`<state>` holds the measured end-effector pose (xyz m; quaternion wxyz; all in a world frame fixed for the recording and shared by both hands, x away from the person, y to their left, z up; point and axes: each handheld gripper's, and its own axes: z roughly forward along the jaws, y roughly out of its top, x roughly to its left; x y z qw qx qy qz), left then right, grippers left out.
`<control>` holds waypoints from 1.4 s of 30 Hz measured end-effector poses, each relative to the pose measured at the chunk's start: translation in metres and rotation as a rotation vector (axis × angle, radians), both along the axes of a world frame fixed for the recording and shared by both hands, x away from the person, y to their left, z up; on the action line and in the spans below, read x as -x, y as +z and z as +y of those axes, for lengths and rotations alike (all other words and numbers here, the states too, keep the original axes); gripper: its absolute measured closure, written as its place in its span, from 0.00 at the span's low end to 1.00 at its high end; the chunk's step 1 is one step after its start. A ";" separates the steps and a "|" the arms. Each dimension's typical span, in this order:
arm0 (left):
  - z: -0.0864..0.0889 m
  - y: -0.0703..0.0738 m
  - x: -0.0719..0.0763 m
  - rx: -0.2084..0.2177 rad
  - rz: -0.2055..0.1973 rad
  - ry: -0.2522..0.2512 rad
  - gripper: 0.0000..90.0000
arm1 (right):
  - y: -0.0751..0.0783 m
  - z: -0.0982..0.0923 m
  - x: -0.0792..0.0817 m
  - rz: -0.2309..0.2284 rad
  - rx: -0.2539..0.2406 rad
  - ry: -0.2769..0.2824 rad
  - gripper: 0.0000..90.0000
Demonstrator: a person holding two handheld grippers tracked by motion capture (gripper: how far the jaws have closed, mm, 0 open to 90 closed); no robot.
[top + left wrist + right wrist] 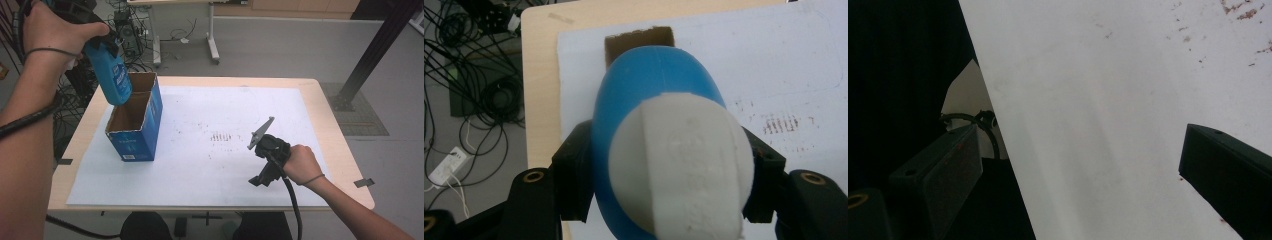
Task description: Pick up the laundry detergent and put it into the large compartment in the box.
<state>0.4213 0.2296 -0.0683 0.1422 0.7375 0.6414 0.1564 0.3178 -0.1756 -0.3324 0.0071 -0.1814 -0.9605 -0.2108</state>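
A blue bottle [114, 75] with a white cap [684, 170] hangs cap up, my left gripper [102, 44] shut on its upper body just below the cap. Its lower end sits just over the open top of a blue cardboard box [136, 132] standing upright at the table's left. In the left gripper view the black jaws press both sides of the bottle [654, 80], and the box's opening [639, 39] shows beyond it. My right gripper [261, 177] rests low over the white sheet near the front edge. The right gripper [1083, 160] is open with nothing between its fingers.
A white sheet [225, 110] with brown smudges [222, 136] covers most of the light wooden table [332, 135]. Tangled cables [489, 95] lie on the floor off the table's left side. A black post [372, 50] stands beyond the far right corner.
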 end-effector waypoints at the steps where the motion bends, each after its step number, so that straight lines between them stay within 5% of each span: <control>1: 0.000 -0.001 0.000 0.002 0.001 0.002 0.42 | 0.000 0.000 0.000 0.000 -0.002 0.002 0.04; 42: -0.002 -0.079 -0.011 0.016 0.092 -0.002 0.42 | -0.003 -0.002 0.000 0.008 0.001 -0.006 0.04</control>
